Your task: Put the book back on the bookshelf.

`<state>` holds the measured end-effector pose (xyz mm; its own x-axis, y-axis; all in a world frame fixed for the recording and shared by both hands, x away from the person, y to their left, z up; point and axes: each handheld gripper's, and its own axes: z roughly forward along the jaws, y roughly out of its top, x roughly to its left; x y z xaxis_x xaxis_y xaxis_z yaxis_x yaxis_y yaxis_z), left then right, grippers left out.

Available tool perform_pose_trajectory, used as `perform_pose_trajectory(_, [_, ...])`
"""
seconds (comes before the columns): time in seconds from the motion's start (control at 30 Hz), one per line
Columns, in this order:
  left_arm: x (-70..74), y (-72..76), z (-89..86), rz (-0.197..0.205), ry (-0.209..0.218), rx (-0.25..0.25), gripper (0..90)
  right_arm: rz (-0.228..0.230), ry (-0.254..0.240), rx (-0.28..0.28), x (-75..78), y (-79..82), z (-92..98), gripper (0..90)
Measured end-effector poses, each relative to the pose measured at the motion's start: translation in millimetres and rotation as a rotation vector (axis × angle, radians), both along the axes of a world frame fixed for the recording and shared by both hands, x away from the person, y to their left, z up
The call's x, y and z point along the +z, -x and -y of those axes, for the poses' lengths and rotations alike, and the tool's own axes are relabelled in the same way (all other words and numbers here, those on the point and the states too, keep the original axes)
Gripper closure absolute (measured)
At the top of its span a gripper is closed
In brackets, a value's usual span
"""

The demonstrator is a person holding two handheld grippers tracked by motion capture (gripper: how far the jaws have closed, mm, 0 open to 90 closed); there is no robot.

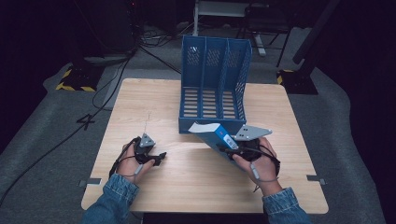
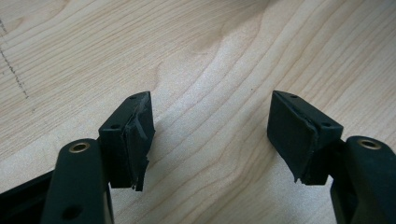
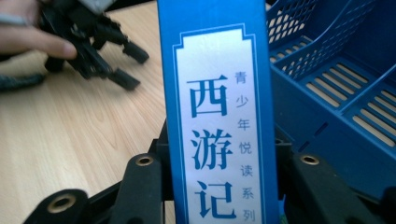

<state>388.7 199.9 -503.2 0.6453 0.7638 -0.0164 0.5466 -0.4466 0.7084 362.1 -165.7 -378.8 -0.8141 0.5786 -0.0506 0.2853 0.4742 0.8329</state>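
Blue book [image 3: 218, 116] clamped by the spine in the right tongs [image 1: 232, 150] — lifted off the counter [image 1: 154, 100], tilted, just in front of the blue three-slot file rack [image 1: 215, 84]. Left tongs [image 2: 210, 135] spread wide with nothing between — hovering close over bare pale wood, well apart from book and rack.
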Motion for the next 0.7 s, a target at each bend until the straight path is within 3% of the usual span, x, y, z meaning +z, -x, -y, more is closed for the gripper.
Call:
perform_pose_trajectory(0.2, [0.0, 0.1, 0.1, 0.002, -0.002, 0.001, 32.2, -0.021, -0.128, 0.023, 18.8, -2.9, 24.0, 61.9])
perform_pose_trajectory(0.27, [0.1, 0.2, 0.1, 0.001, -0.002, 0.001, 32.2, -0.022, -0.140, 0.024, 20.5, -2.9, 26.0, 62.0])
perform_pose_trajectory(0.4, [0.0, 0.2, 0.0, 0.001, -0.001, 0.001, 32.1, -0.036, -0.228, 0.017, 27.0, -4.7, 38.2, 62.1])
perform_pose_trajectory(0.7, [0.0, 0.1, 0.0, 0.002, -0.001, 0.001, 32.2, -0.032, -0.298, -0.008, 36.8, -5.1, 46.3, 62.1])
